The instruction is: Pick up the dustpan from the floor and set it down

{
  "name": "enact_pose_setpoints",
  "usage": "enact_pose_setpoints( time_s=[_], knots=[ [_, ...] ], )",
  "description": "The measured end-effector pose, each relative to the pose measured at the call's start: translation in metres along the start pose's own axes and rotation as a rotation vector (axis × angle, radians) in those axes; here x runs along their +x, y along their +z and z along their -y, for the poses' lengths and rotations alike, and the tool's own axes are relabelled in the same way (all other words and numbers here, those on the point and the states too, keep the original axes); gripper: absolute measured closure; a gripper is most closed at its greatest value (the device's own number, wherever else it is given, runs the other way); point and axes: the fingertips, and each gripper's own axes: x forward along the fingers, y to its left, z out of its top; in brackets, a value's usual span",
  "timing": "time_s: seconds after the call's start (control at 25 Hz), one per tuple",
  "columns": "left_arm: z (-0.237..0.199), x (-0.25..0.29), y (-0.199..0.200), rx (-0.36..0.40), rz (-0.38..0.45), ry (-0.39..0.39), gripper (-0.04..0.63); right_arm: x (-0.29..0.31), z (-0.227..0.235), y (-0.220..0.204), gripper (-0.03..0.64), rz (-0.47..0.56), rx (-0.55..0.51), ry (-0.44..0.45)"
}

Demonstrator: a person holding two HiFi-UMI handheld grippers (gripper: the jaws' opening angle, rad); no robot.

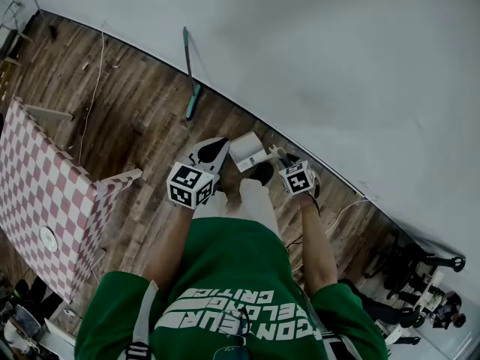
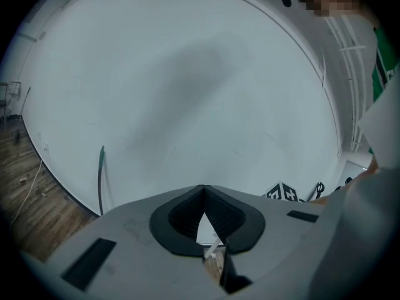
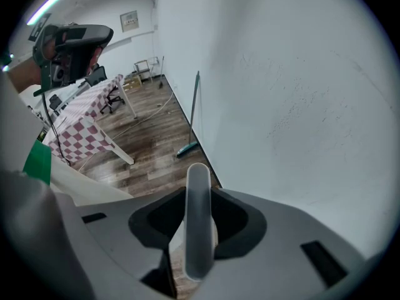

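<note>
- Green-shirted person (image 1: 232,276) stands over the work, a gripper in each hand, both held out ahead of the body.
- Right gripper (image 3: 200,194): jaws closed on the pale handle (image 3: 199,224) of the dustpan (image 1: 250,150), which stands up between the pads.
- Left gripper (image 2: 203,189): jaws together, nothing held. The white pan shows just beyond its tips.
- Progress, as judged: the grasp is made and the pick-up looks done or nearly so. No view confirms whether the pan's lip is clear of the floor (image 1: 142,126). Setting it down remains.
- Edges: the wall (image 1: 337,66) meets the floor just beyond both sets of jaws, and a black shoe (image 1: 262,173) lies just below the pan.
- Open room: bare boards run left of the left jaws. The broom (image 1: 189,73) leaning on the wall and the checked-cloth table (image 1: 37,193) stand well apart from both grippers.
</note>
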Motion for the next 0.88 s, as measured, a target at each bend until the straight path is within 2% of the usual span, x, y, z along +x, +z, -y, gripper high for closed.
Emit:
enact_pose_setpoints(
  time_s=[0.6,0.88],
  knots=[
    [0.0,-0.02,0.009,0.023,0.027,0.009,0.592,-0.036,-0.01,0.03,0.488,0.086,-0.018,-0.012],
    [-0.012,-0.045,0.022,0.022,0.072,0.07,0.592,-0.066,-0.02,0.073,0.489,0.155,-0.069,-0.007]
  ],
)
